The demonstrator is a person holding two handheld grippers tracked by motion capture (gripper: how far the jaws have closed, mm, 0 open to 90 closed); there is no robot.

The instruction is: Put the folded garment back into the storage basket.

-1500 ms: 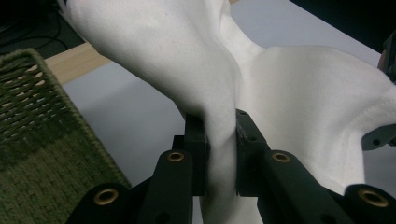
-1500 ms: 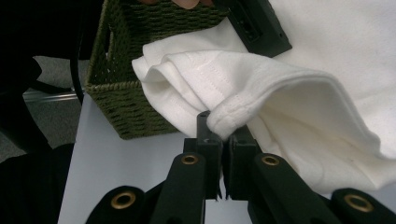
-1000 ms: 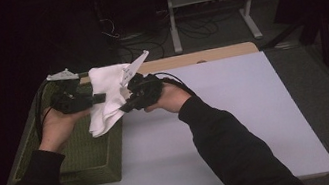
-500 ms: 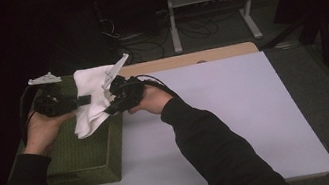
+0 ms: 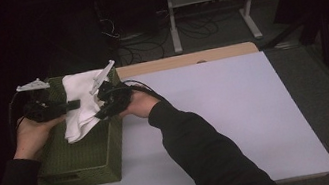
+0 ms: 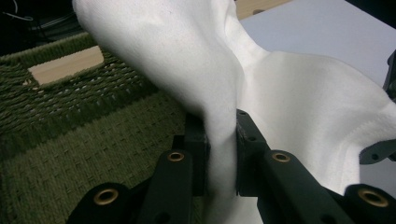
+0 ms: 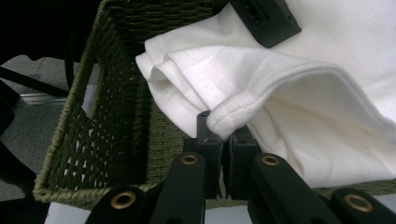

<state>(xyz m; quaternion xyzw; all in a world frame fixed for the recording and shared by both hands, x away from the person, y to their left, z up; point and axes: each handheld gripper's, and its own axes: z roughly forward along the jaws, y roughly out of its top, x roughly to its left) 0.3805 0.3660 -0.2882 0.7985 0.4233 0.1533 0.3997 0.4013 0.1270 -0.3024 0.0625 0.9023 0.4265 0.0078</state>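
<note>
- High view, left of frame: the white cloth (image 5: 82, 106) hangs between the two grippers, right over the open top of the green basket (image 5: 87, 158).
- Left gripper (image 5: 75, 105) comes in from the left edge, jaws pinching a fold of the cloth; the hand (image 5: 33, 137) below it sits over the basket's left wall.
- Left gripper view, centre: the cloth (image 6: 224, 93) is squeezed thin between the two black jaws, billowing out above and to the right of them. Basket weave (image 6: 84, 154) lies behind, lower left.
- Right gripper (image 5: 100, 114) sits just right of the cloth in the high view, jaws clamped on its edge, the sleeve (image 5: 203, 157) running down to the bottom of frame.
- Right gripper view, centre: a stitched hem of the cloth (image 7: 280, 93) is nipped between the jaws, pressed nearly together. The basket's rim (image 7: 65, 121) runs down the left of frame, its inside open beneath the cloth.
- The basket stands on the left end of the white table (image 5: 238, 120).
</note>
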